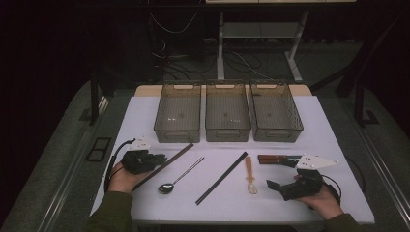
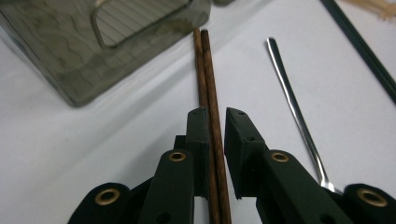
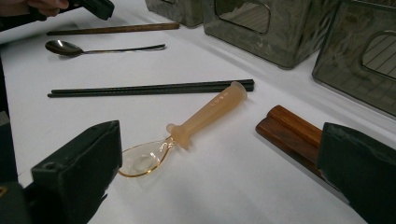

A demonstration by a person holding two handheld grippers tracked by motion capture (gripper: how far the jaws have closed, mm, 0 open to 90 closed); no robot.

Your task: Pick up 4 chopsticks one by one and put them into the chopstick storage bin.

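Left gripper (image 2: 215,116), low over the white table (image 1: 319,130): jaws drawn narrow around a pair of brown wooden chopsticks (image 2: 208,88), one pad against the pair, the other just beside it. The pair runs straight ahead of the jaws to the wall of a smoky plastic bin (image 2: 70,51). A metal spoon (image 2: 294,112) lies just to one side of this gripper, black chopsticks (image 1: 221,177) beyond it. Right gripper (image 3: 219,163): jaws wide, nothing between the pads; a translucent amber spoon (image 3: 196,126) lies ahead between them, a reddish wooden-handled utensil (image 3: 289,133) by one jaw.
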